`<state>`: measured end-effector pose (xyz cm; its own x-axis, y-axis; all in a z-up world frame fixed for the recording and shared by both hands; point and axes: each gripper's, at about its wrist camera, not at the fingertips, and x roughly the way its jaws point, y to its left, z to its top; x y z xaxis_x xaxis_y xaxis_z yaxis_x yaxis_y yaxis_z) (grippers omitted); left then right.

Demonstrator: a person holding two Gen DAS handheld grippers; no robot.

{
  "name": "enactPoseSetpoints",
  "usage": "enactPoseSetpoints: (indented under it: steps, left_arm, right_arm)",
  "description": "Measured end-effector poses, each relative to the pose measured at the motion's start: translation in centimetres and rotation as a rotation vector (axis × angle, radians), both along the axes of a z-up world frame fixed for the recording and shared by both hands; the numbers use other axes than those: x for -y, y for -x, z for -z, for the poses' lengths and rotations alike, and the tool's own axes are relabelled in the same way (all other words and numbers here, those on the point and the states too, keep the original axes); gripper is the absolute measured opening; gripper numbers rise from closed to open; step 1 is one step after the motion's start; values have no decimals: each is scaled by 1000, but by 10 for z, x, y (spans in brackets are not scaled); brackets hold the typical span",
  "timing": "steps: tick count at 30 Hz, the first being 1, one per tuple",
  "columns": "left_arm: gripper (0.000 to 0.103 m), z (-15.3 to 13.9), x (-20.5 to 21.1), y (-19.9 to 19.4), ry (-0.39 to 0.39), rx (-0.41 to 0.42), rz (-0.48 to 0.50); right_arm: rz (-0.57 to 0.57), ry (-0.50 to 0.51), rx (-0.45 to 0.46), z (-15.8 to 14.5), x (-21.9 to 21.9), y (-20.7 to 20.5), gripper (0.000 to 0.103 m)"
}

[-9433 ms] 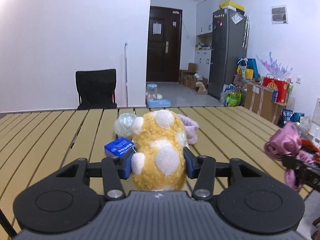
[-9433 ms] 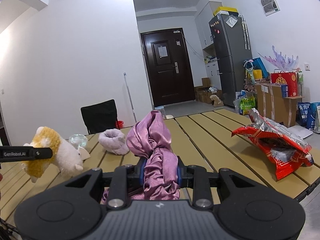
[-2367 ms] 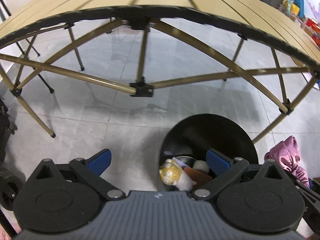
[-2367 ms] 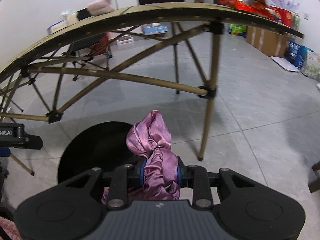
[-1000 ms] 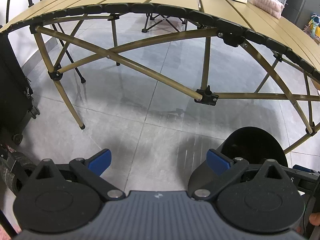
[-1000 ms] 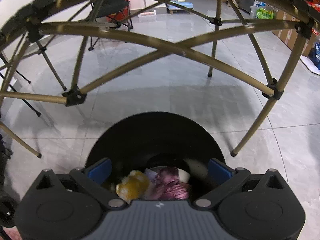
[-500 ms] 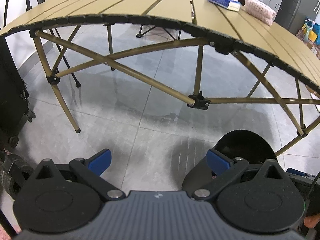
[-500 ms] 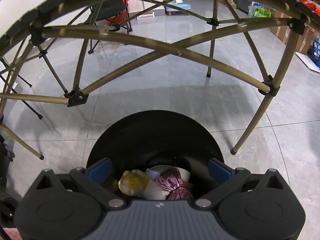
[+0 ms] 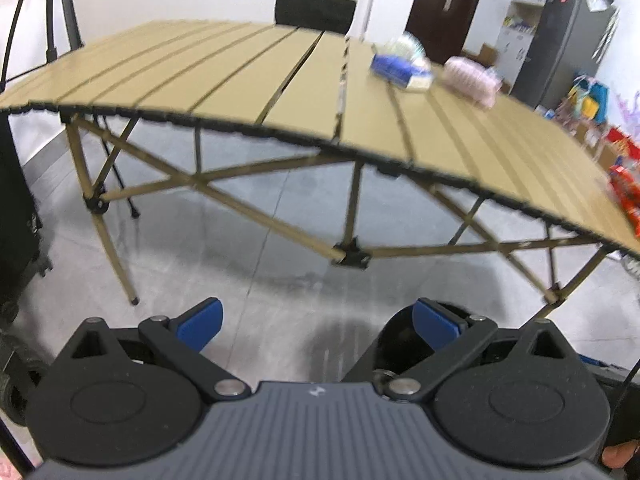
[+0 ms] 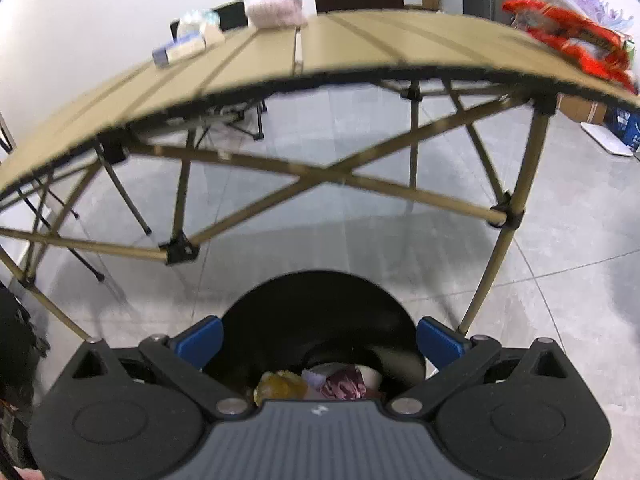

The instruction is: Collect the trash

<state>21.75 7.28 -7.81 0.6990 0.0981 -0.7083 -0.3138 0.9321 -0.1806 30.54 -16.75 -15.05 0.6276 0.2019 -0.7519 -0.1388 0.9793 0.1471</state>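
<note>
A black round bin point(image 10: 320, 320) stands on the floor under my right gripper point(image 10: 318, 340), which is open and empty. Inside the bin lie a yellow plush toy point(image 10: 280, 388) and a purple satin cloth point(image 10: 344, 386). My left gripper point(image 9: 316, 322) is open and empty too, above the grey floor, with the bin point(image 9: 394, 336) just behind its right finger. On the slatted tan table point(image 9: 280, 80) rest a blue box point(image 9: 398, 68), a crumpled clear wrapper point(image 9: 404, 46), a pink fuzzy item point(image 9: 470, 78) and a red snack bag point(image 10: 568, 40).
The table's crossed tan legs point(image 10: 340, 176) stand just beyond the bin. A black chair point(image 9: 316, 10) sits behind the table. A black case point(image 9: 16, 220) is at the left. A fridge point(image 9: 568, 32) and boxes line the right wall. A fingertip point(image 9: 618, 454) shows at the lower right.
Both grippers have tilted upward, so the tabletop and its items have come into view. The yellow toy and the purple cloth stay in the bin. Both grippers remain open.
</note>
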Motion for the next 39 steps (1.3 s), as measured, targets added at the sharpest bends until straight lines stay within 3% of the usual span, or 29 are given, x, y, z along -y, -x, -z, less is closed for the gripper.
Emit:
enactPoseSetpoints:
  steps: [6,9,20,31,39]
  left_arm:
    - [103,-33,13,8,6,82,24]
    - [103,-51,25,12,-27,118,47]
    - [103,-96,41,7,-68,183,54]
    - [103,-121,36,-37,-77,194,32]
    - [103,-139,33,-89,-105,192,11]
  right_arm:
    - [23,-15,75,-31,22,16,103]
    - [34,-22,121,-50,37,26,103]
    - [49,-85,321,-116,68,37,103]
    - [-23,-80,436,-156,55,-5,103]
    - [-51,-67,461,-171,44,-56,103]
